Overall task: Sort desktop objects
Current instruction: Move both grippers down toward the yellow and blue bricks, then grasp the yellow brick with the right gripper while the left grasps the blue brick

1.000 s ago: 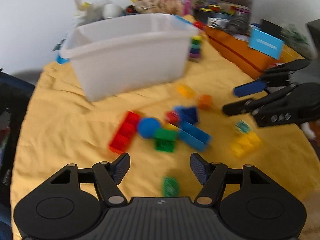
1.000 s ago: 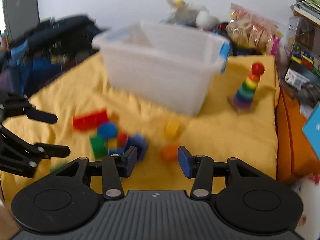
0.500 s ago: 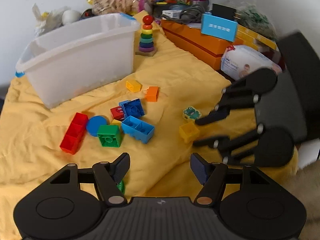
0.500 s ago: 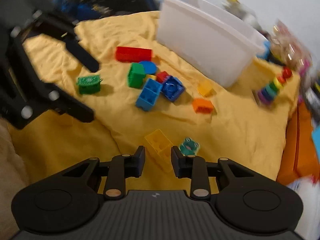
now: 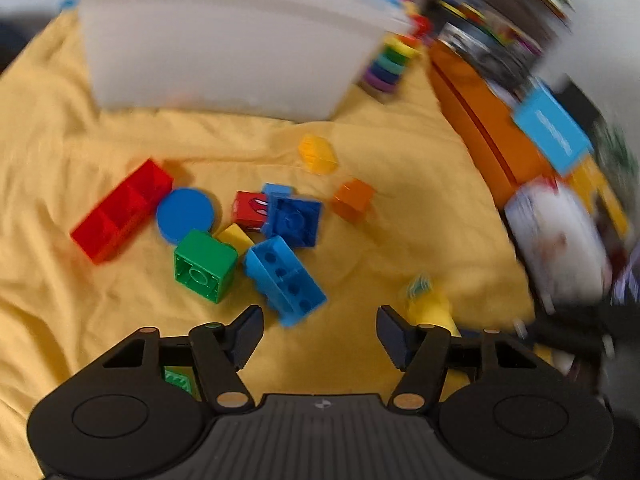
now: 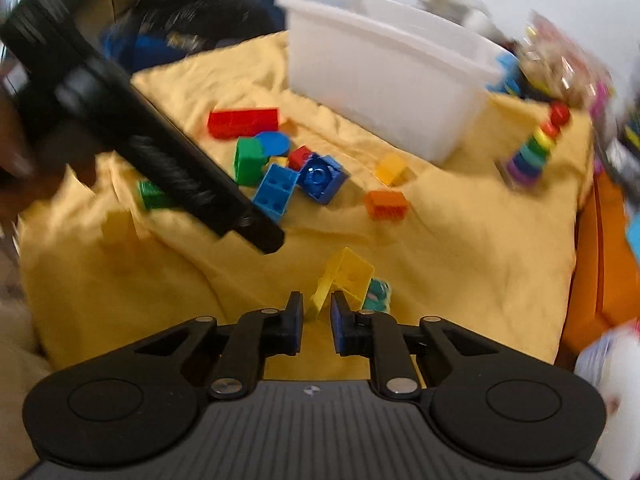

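Yellow brick (image 6: 346,276) tilted, hollow side up | right hand-held gripper (image 6: 316,318) closing narrow on its edge | left hand-held gripper (image 5: 320,332) wide

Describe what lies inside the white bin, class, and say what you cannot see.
In the right wrist view the white bin shows only bare inner wall near its rim. Its floor is hidden by the front wall, so contents cannot be confirmed.

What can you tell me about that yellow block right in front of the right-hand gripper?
The yellow block is a translucent, hollow plastic building brick, tipped up on edge with its open underside showing. It rests on the yellow cloth, next to a small teal frog figure at its right. One thin wall reaches down between the right gripper, whose jaws have just been closing to a narrow gap around it; whether the pads already press on it is unclear.
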The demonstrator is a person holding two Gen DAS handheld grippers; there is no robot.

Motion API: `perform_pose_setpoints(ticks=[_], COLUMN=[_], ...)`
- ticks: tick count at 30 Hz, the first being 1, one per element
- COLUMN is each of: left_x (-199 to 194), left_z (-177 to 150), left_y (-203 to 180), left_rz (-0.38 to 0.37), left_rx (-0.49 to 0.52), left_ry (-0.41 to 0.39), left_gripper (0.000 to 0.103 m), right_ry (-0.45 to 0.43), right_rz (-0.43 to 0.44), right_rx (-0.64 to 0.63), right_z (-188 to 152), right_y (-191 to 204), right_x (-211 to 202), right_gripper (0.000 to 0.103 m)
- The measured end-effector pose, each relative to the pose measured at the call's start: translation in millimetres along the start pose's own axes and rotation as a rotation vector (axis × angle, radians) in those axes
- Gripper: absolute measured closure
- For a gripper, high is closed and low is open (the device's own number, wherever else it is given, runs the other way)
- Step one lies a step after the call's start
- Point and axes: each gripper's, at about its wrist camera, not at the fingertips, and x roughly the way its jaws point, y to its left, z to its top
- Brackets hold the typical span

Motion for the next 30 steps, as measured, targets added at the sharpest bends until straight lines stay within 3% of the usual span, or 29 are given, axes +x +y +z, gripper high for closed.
perform_pose_setpoints(ticks=[2,3,5,10,14,16,18,21,26,30], left_x=[7.1,11.1,13.4,-19.9,-17.7,-9.0,-8.4,-15.8,-29.6,-44.9], left_z=[5.5,7.5,8.9,-7.5,-32.0,-42.8,-49.3,-58.8,-70.7,-66.6], left_y=[6.9,7.3,0.9,-33.7,-53.5,-60.7,-68.3,-78.3,-86.5,-80.7], left_rz=[-0.012,0.001,0.042,0.221,0.418,0.49,0.482,0.408,0.223,0.269], left_rx=[-0.08,-0.093,-0.045,0.346,0.673,0.767,0.804,0.833,0.823,0.766], left_ry=[0.005,0.007,0.017,0.001,0.062,0.075,0.068,0.047,0.031,-0.05], left_gripper=[0.051,0.066,0.066,0.066,0.066,0.066,0.063,0.059,0.059,0.055], right_ry=[-0.013,-0.021,-0.03,-0.042,-0.054,-0.047,-0.039,-0.043,-0.016,-0.023], right_rz=[0.05,0.075,0.102,0.163,0.085,0.058,0.014,-0.014,-0.063,-0.08], right_rx=[0.091,0.126,0.171,0.247,0.101,0.029,-0.034,-0.088,-0.112,-0.158], right_z=[-3.8,-6.1,-10.3,-11.4,-0.9,4.4,6.3,5.2,-2.7,-8.6], right_y=[-10.1,-13.7,-17.6,-24.1,-6.9,4.1,14.7,24.1,21.6,21.3], right_x=[-8.8,-12.3,-16.4,-17.2,-14.4,-8.6,-3.0,-0.6,9.9,16.1], right_gripper=[0.087,0.087,0.087,0.087,0.086,0.076,0.074,0.073,0.072,0.074])
